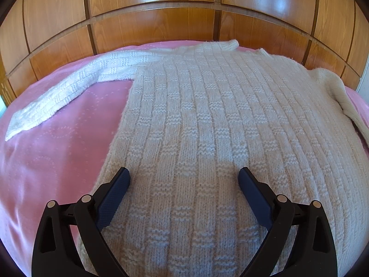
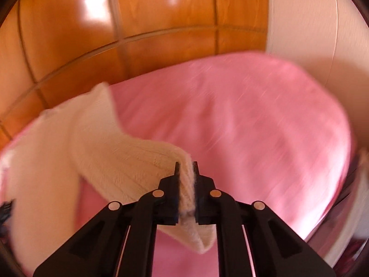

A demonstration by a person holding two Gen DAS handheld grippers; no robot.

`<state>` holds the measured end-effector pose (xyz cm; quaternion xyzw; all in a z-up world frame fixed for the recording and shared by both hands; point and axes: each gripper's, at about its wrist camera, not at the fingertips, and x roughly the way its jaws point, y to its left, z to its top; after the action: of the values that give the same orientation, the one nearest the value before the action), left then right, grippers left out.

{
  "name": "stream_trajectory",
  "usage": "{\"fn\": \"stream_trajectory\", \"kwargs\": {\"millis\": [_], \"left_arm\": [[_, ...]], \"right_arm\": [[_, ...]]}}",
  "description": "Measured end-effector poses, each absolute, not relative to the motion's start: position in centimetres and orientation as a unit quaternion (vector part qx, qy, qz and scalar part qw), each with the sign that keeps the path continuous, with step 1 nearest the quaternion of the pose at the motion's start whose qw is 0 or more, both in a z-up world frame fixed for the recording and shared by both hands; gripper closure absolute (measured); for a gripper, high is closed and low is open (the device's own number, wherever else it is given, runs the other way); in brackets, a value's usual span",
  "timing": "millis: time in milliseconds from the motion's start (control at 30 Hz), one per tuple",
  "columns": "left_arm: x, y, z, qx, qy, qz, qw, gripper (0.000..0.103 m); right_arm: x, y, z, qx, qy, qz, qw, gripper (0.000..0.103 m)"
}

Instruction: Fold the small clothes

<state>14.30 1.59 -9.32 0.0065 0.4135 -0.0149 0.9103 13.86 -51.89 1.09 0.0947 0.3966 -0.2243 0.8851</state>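
Wood-panelled wardrobe doors [image 1: 152, 26] at the back, pink bedspread [image 1: 57, 152] up front. Cream knit sweater [image 1: 207, 120] lies flat on the bed, body spread wide, one sleeve [image 1: 69, 90] stretched out to the left. Left gripper [image 1: 184, 175] hangs just over the sweater's lower part, jaws wide apart, nothing between them, pads not pinching any fabric. Over to the right wrist cam, pic's blurry: right gripper [image 2: 186, 165] is clamped tight on the other sleeve [image 2: 129, 161], cuff end poking out below the fingers, sleeve lifted off the bedspread and trailing back to the sweater's body at left.
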Motion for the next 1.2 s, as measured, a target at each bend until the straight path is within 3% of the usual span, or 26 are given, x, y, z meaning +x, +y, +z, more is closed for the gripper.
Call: {"fn": "stream_trajectory", "kwargs": {"millis": [367,467,500,533,667,800,967,1200], "left_arm": [[14.6,1.8,-9.7,-0.004,0.415,-0.018,0.91,0.006],[14.8,1.8,-9.9,-0.008,0.415,-0.02,0.909,0.004],[14.8,1.8,-9.9,-0.008,0.415,-0.02,0.91,0.004],[14.9,1.8,-10.0,-0.01,0.415,-0.021,0.909,0.004],[14.9,1.8,-10.1,-0.013,0.415,-0.023,0.909,0.004],[14.9,1.8,-10.1,-0.014,0.418,-0.024,0.908,0.004],[14.3,2.1,-9.0,-0.016,0.418,-0.022,0.908,0.004],[10.8,7.3,-7.4,-0.064,0.397,0.014,0.916,0.004]], "right_arm": [[21.7,-62.1,0.0,0.015,0.39,-0.385,0.837,0.092],[22.0,-63.2,-2.4,0.045,0.41,-0.395,0.821,0.066],[22.1,-63.3,-3.2,0.054,0.416,-0.394,0.818,0.048],[21.8,-62.8,-3.9,0.062,0.423,-0.386,0.817,0.042],[19.9,-59.5,-2.5,0.056,0.391,-0.38,0.837,0.042],[16.6,-53.8,0.8,0.148,0.347,-0.266,0.887,0.04],[14.2,-46.4,1.3,0.24,0.379,-0.069,0.891,0.041],[10.5,-40.6,-0.7,0.271,0.427,0.024,0.862,0.042]]}}
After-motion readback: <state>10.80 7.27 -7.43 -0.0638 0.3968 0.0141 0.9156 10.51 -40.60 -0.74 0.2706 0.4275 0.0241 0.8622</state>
